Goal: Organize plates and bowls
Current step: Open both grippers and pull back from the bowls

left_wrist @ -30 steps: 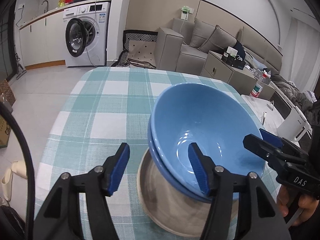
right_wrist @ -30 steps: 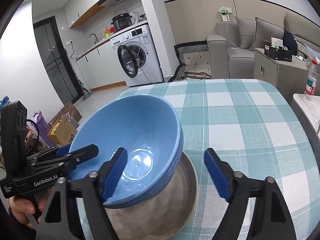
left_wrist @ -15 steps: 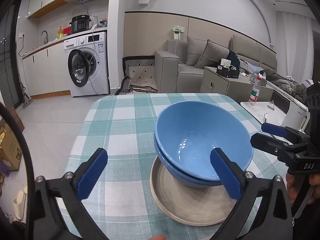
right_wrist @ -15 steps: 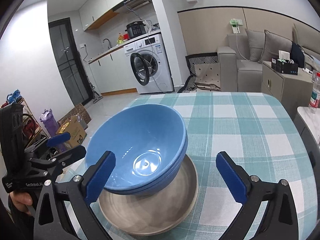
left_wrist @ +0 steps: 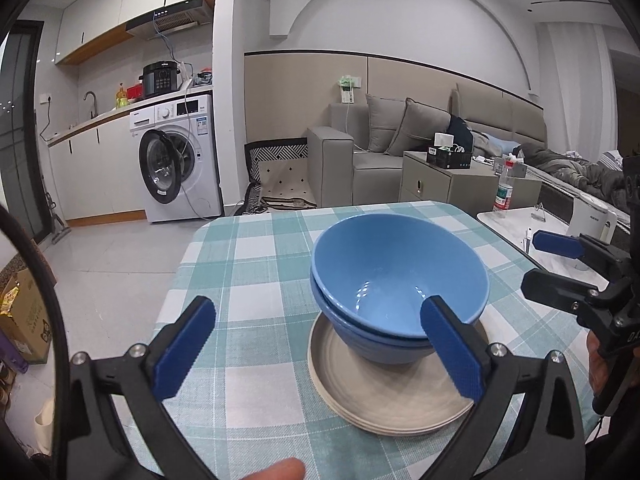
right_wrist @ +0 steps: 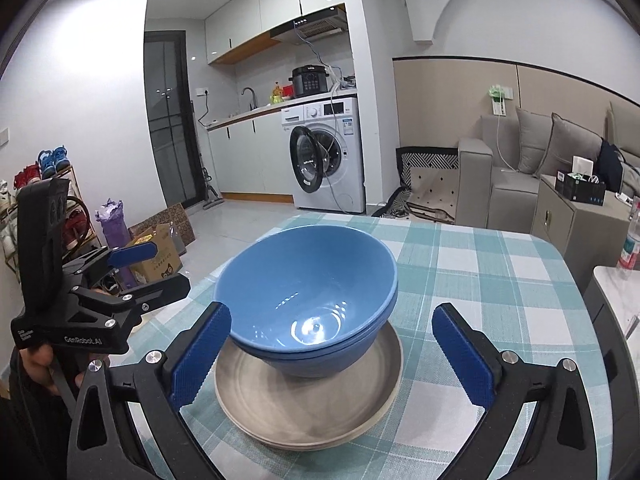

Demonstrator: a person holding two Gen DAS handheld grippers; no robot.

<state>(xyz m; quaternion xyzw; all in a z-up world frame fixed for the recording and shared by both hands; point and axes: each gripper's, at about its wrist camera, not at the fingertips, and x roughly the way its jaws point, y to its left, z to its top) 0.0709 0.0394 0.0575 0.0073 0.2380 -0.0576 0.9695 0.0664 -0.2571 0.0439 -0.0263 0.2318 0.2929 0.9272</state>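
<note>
Both grippers, left (left_wrist: 316,342) & right (right_wrist: 332,350), have just spread their jaws wide and pulled back from the two nested glossy blue ceramic bowls (right_wrist: 308,300), nothing between the pads now. Bowls sit on the stacked beige round plates (right_wrist: 312,404) mid checked teal-and-white tabletop (right_wrist: 480,280) (slightly off-centre), so stacking looks done, w/ no dishes left loose in view.

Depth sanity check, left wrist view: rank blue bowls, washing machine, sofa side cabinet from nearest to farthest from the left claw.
1. Blue bowls: stacked on the plates, just ahead of the open left claw.
2. Sofa side cabinet: beyond the table, to the right.
3. Washing machine: far left, by the kitchen counter; close call with the cabinet.
</note>
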